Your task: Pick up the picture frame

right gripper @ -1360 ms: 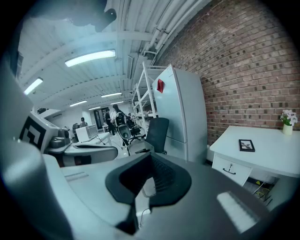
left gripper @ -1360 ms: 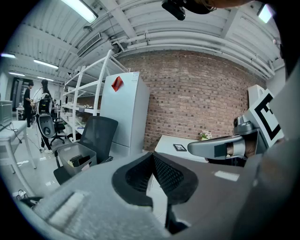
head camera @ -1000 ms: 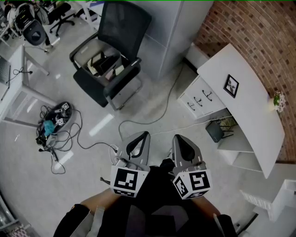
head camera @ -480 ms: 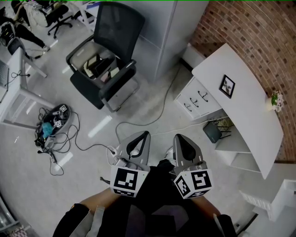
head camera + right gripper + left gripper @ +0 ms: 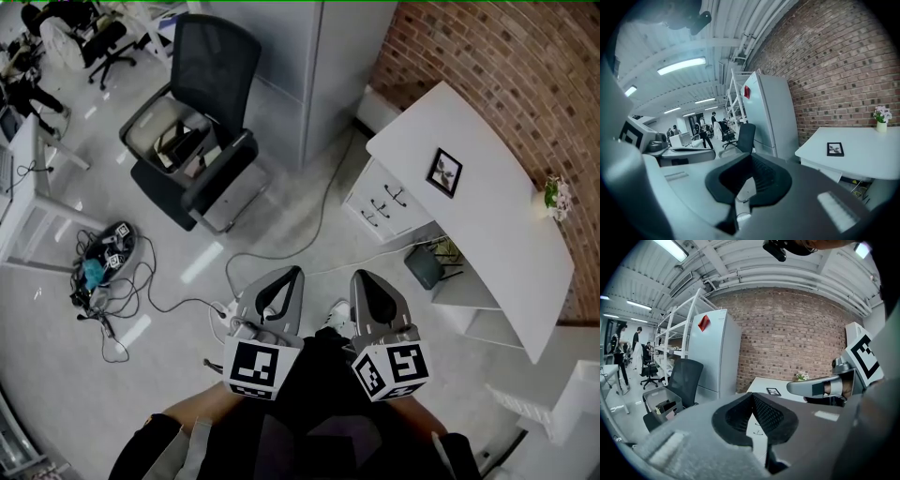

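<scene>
A small black picture frame (image 5: 444, 172) lies flat on the white desk (image 5: 487, 225) by the brick wall; it also shows in the left gripper view (image 5: 773, 391) and the right gripper view (image 5: 835, 149). My left gripper (image 5: 292, 272) and right gripper (image 5: 361, 277) are held side by side in front of me, well short of the desk, over the floor. Both are shut with nothing between their jaws. In the left gripper view (image 5: 752, 395) the tips meet, and likewise in the right gripper view (image 5: 750, 157).
A little vase of flowers (image 5: 557, 199) stands at the desk's far end. White drawers (image 5: 386, 200) sit under the desk. A black office chair (image 5: 192, 131) holding a bin, a grey cabinet (image 5: 309, 56), and cables on the floor (image 5: 108, 272) lie to the left.
The desk, frame and chair have slid left and down in the head view as I walk toward the desk. Both grippers keep their place in front of me, still shut.
</scene>
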